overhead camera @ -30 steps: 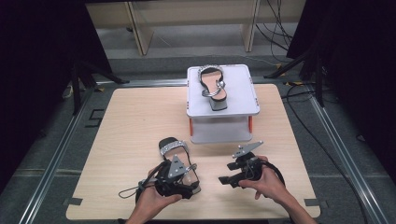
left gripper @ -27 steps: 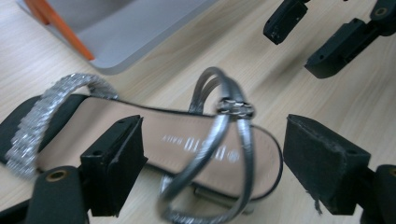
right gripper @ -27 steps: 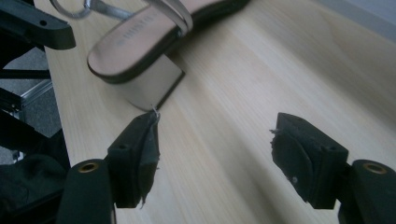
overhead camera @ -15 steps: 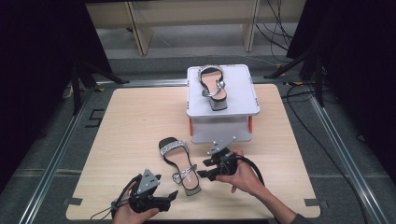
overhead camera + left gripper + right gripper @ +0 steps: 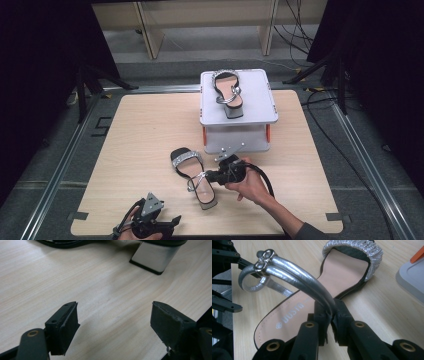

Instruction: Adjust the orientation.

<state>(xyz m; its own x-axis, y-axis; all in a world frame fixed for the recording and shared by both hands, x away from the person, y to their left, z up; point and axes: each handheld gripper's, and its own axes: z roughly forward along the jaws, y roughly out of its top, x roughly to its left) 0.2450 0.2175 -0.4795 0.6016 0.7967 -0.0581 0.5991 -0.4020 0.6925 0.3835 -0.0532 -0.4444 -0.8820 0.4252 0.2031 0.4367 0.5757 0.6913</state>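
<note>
A black sandal (image 5: 192,175) with a silver toe band and block heel lies flat on the wooden table (image 5: 140,135). My right gripper (image 5: 210,176) reaches it from the right. Its jaws have just been closing and are now shut on the sandal's silver ankle strap (image 5: 297,272), which is pinched between the pads of my right gripper (image 5: 331,312). My left gripper (image 5: 172,222) is near the table's front edge, open, with bare wood between the jaws of my left gripper (image 5: 115,317). The sandal's heel (image 5: 155,257) stands just beyond them. A matching sandal (image 5: 227,92) rests on a white stand (image 5: 260,107).
The white stand sits at the table's far middle on orange legs (image 5: 268,132). A black cable (image 5: 262,175) loops from my right gripper across the table. Metal rails (image 5: 60,165) frame the table, with dark floor and cables beyond.
My left gripper pulled back from the sandal to the front edge, leaving it on the table. My right gripper moved left to the sandal and shut on its ankle strap.
</note>
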